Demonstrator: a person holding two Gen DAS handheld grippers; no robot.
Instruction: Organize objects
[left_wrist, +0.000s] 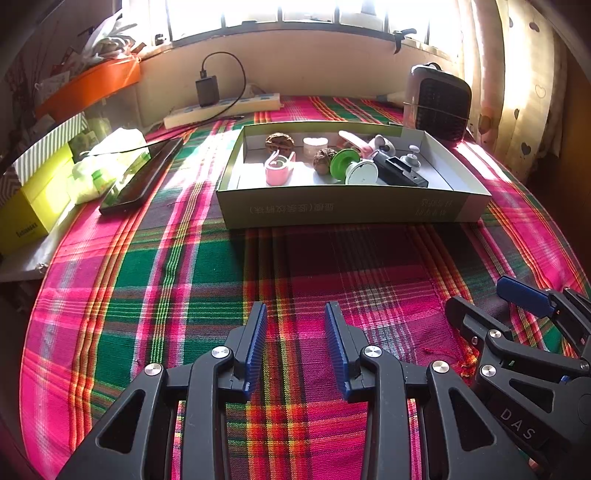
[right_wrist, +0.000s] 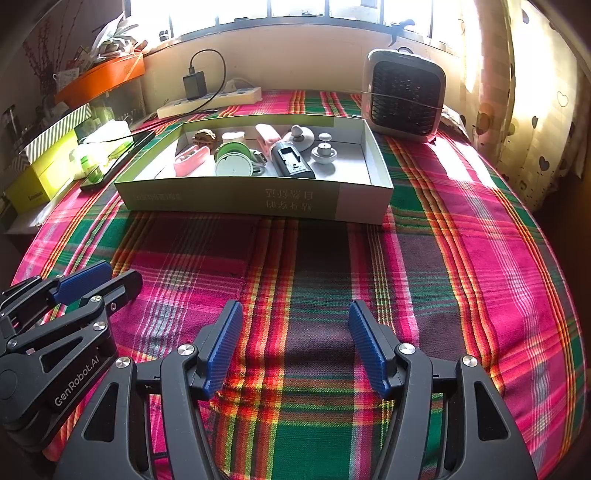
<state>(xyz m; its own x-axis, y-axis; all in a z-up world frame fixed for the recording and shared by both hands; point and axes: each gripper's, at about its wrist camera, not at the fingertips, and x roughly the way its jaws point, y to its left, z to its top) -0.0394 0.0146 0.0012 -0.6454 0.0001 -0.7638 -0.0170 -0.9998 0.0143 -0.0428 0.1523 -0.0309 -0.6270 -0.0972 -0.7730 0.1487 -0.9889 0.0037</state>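
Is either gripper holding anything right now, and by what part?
Nothing. Left gripper and right gripper are both open and empty above the cloth.

Plaid cloth (right_wrist: 461, 258), fan heater (right_wrist: 404, 94) by window, power strip (right_wrist: 210, 101) w/ charger (right_wrist: 194, 85).

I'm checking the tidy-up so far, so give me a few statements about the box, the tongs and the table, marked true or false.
1. Both tongs hold nothing. True: left tongs and right tongs stand open over the cloth.
2. The box is empty. False: it holds small things, such as a pink cup and a green spool.
3. A phone lies outside the box. True.
4. The heater stands inside the box. False: it stands on the cloth behind it.
5. A charger is plugged into the power strip. True.
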